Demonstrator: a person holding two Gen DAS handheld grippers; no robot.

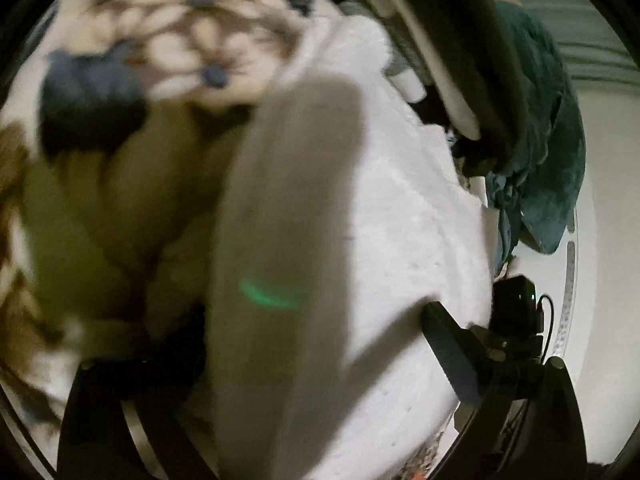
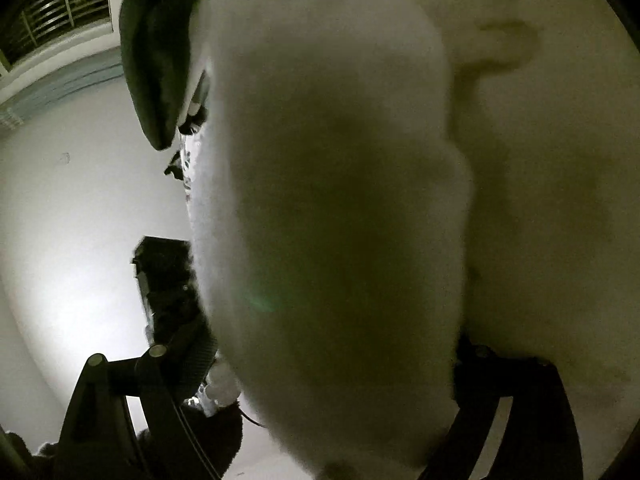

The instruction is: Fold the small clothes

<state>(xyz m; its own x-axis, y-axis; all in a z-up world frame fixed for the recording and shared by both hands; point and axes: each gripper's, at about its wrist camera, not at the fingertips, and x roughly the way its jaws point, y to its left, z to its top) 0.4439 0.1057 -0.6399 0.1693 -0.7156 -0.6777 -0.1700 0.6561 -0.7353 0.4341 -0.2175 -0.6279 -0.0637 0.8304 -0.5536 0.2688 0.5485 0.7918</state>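
A white fuzzy garment [image 1: 384, 216] fills the middle of the left wrist view, hanging between the left gripper's [image 1: 304, 360] black fingers [image 1: 452, 352]; a blurred fold of it covers the fingertips. In the right wrist view the same white garment [image 2: 328, 200] hangs very close to the lens and hides the right gripper's [image 2: 332, 392] fingertips; black fingers [image 2: 192, 356] show at both sides of it. Both grippers appear closed on the cloth, held up in the air. The other gripper's black body [image 1: 516, 304] shows at the garment's right edge.
A floral cream-and-navy patterned cloth [image 1: 168, 40] lies at the upper left. A teal towel [image 1: 548, 152] and dark garments [image 1: 472, 40] hang at the upper right. A white wall [image 2: 80, 208] and a barred window [image 2: 56, 12] are behind.
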